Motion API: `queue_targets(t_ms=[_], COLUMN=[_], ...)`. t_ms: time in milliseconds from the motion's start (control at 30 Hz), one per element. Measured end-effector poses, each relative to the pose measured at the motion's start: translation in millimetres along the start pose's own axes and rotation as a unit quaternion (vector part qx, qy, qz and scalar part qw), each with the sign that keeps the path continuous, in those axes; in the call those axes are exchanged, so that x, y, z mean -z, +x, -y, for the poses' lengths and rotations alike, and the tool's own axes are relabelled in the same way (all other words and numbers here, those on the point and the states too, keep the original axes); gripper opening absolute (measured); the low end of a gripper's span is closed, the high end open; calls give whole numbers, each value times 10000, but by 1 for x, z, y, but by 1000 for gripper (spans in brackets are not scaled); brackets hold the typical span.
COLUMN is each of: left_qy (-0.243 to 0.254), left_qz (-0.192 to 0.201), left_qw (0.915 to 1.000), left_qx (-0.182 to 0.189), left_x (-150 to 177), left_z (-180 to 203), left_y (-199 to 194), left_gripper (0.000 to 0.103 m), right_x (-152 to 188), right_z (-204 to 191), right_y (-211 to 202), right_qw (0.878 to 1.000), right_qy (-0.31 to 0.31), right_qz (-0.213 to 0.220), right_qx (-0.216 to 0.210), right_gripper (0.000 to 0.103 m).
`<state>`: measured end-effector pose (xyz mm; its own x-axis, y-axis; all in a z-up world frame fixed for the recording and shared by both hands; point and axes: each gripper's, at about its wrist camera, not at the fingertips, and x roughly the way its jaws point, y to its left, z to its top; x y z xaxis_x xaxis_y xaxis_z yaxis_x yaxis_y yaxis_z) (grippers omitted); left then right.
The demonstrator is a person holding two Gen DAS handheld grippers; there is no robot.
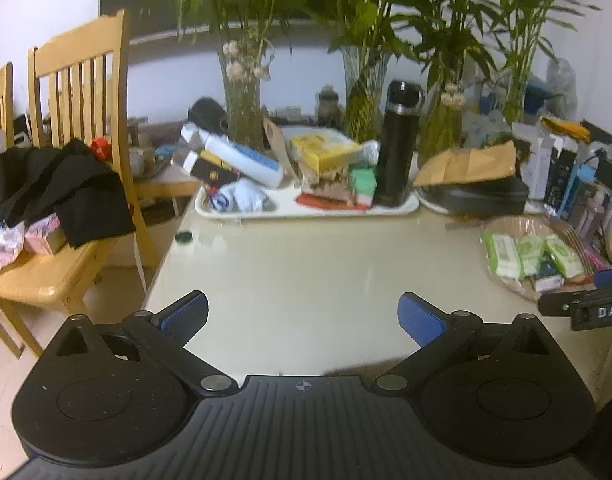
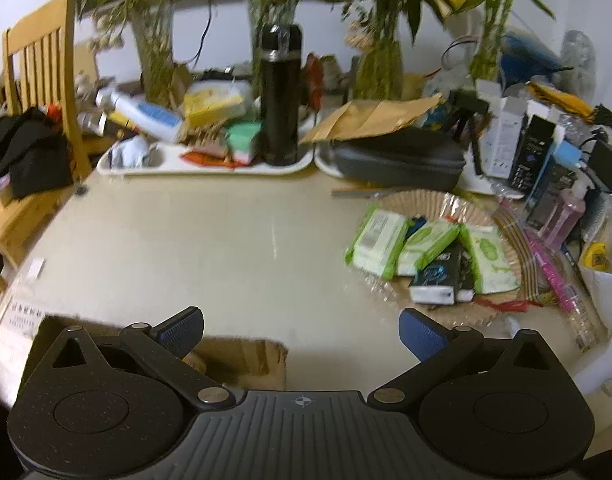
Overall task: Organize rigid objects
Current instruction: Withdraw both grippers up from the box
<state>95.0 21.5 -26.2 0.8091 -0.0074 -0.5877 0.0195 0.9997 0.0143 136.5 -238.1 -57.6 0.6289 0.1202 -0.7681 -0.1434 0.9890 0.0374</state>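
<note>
A black flask stands upright on a white tray at the back of the beige table, among boxes and a white tube. A cardboard box sits at the table's near edge, just under my right gripper. My left gripper is open and empty above the near table edge. My right gripper is open and empty; part of it shows at the right edge of the left wrist view.
Green wipe packs lie on a woven basket at right. A dark case under a brown envelope sits beside the tray. Vases of bamboo line the back. Wooden chairs with black cloth stand left. Boxes and bottles crowd the right edge.
</note>
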Motion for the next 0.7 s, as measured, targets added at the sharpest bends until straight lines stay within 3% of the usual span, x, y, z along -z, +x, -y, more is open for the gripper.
queue_targets(t_ms=[200, 367, 700], left_qy=[103, 160, 307], left_qz=[-589, -840, -893], left_qw=[9982, 9959, 9947], left_qx=[43, -309, -406], left_x=[7, 13, 13], left_z=[7, 13, 28], left_y=[-4, -11, -32], left_gripper=[103, 103, 103], right_x=[8, 11, 27], right_z=[-7, -11, -21], right_y=[6, 4, -18], right_qw=[9986, 9971, 9964], right_qy=[-73, -87, -282], right_qz=[-516, -729, -773], right_qx=[-104, -204, -224], right_gripper=[103, 103, 103])
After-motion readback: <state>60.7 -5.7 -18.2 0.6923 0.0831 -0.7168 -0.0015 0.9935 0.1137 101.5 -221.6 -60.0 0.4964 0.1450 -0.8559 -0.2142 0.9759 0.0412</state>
